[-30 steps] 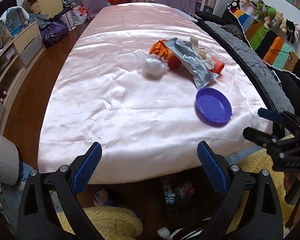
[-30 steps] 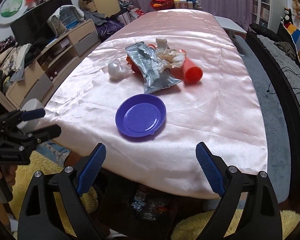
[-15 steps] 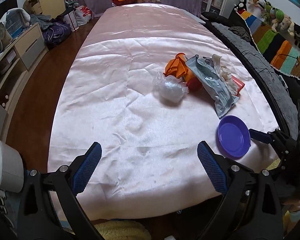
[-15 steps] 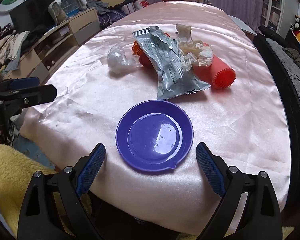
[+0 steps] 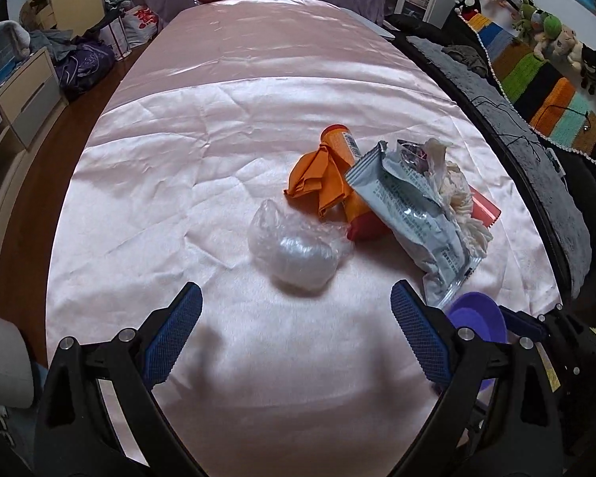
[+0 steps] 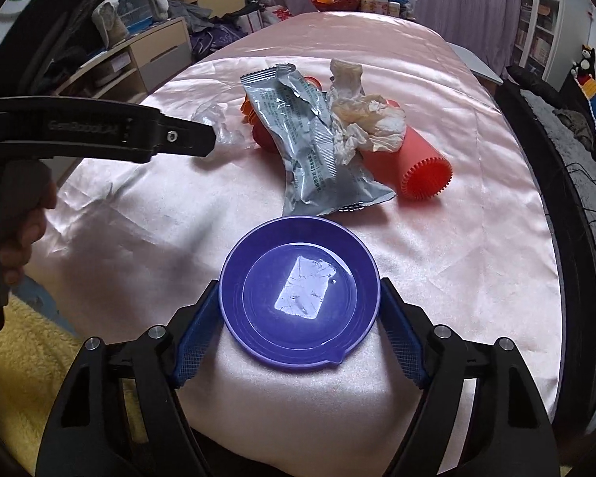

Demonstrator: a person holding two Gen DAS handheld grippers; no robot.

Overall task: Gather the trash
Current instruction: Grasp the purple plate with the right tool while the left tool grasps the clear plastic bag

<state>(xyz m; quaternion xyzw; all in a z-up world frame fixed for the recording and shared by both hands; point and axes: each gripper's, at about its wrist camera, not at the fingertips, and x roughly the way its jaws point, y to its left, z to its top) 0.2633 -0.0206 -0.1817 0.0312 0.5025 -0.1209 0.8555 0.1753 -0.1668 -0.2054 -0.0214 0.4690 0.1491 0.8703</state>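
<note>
Low in the right wrist frame, the right tongs (image 6: 298,318) straddle the purple plate (image 6: 298,292), pads beside its rim. The left tongs (image 5: 296,330) gape empty, the clear plastic wad (image 5: 294,252) just above them at frame centre.

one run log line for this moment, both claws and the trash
left claw: open, facing clear plastic bag | right claw: open, straddling purple plate | trash pile: untouched on pink cloth

Left wrist view: from the near end of the pink-covered table (image 5: 226,127), facing lengthwise toward its far end. Right wrist view: from the near right, set lower and closer, just above the purple plate (image 6: 298,294). Shared: trash pile (image 5: 397,198), plate, tabletop.
</note>
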